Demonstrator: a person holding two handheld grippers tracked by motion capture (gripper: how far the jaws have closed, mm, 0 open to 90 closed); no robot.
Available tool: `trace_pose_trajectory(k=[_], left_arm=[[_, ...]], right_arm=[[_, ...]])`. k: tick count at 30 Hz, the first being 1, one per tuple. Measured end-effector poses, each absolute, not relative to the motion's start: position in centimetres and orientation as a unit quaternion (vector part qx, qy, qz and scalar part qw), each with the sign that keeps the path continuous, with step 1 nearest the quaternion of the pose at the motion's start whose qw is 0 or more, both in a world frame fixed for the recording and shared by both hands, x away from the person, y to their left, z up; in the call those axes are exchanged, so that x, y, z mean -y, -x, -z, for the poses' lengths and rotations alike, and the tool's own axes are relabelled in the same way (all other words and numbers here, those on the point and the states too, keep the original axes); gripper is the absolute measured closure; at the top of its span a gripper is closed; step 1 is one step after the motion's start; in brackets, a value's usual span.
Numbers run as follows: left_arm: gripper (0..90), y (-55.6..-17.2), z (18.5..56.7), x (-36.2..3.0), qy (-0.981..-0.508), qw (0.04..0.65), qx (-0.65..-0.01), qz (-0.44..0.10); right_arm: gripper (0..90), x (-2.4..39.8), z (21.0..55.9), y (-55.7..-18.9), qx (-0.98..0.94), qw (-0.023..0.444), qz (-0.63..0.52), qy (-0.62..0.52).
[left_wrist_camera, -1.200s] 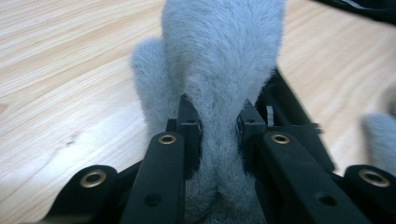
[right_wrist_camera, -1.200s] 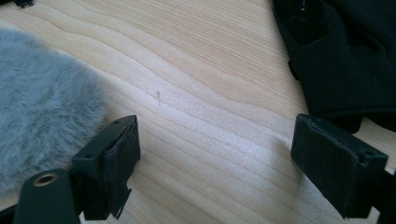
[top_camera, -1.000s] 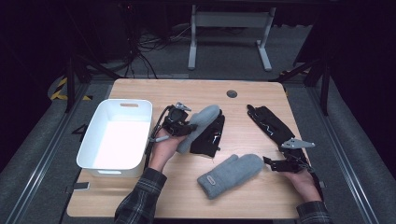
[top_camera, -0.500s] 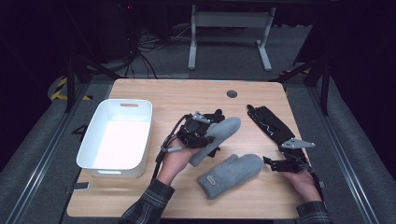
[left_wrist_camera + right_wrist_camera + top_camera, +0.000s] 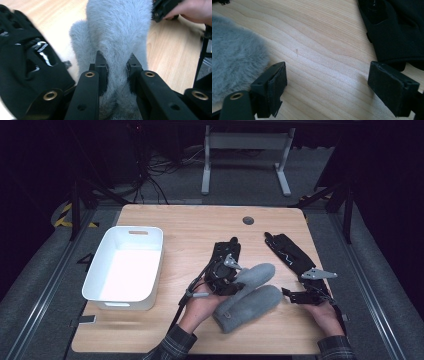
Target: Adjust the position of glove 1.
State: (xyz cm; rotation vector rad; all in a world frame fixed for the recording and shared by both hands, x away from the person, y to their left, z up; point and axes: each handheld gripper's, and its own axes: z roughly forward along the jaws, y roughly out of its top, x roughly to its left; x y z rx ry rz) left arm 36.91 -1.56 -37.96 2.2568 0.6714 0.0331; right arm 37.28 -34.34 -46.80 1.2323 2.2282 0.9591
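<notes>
1. Left tool (image 5: pixel 235 276): pinching a fuzzy grey fleece mitten (image 5: pixel 255 274) near its cuff; in the left gripper view both black pads dig into the pile of the carried mitten (image 5: pixel 117 50), fabric bunched between them.
2. Carried mitten: held just above a second fuzzy grey fleece mitten (image 5: pixel 247 310) lying flat on the light wooden worktop (image 5: pixel 190 227), between the two hands.
3. Long axis of the carried mitten: running from the left tool up and right toward the rounded tip; lower mitten lying on nearly the same slant, cuff toward the person, tip toward the right tool (image 5: pixel 295 296).
4. Key relation: lower mitten directly beneath and a little toward the person from the left tool, so likely only a short descent left to stack the pair; overlap at the tip end already close, cuff ends not yet aligned.
5. Right tool (image 5: pixel 327 87): jaws spread wide, nothing between them, resting low over bare wood; tip of the lower mitten (image 5: pixel 234 67) just beside one pad.
6. Nearer hand: left for the carried mitten, right for steadying the tip of the lower one.
7. Elsewhere: a black work glove (image 5: pixel 225 254) under and behind the left tool, a second black work glove (image 5: pixel 287 251) beyond the right tool, a white rectangular plastic bin (image 5: pixel 102 285) well apart at the left of the worktop.
</notes>
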Motion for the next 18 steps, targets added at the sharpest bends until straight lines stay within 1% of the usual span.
trace_pose_trajectory(k=[12,16,18], left_arm=[[76.6,-36.1,40.3,3.5,-0.898,0.361,-0.251,0.004],[72.1,-36.0,40.5,3.7,-0.899,0.361,-0.247,0.005],[66.2,-36.0,40.5,3.7,-0.900,0.361,-0.244,0.009]], right_arm=[[16.3,34.3,46.8,-37.3,-0.801,0.209,-0.345,-0.443],[16.3,34.3,46.8,-37.3,-0.801,0.209,-0.345,-0.443],[16.3,34.3,46.8,-37.3,-0.801,0.209,-0.345,-0.443]])
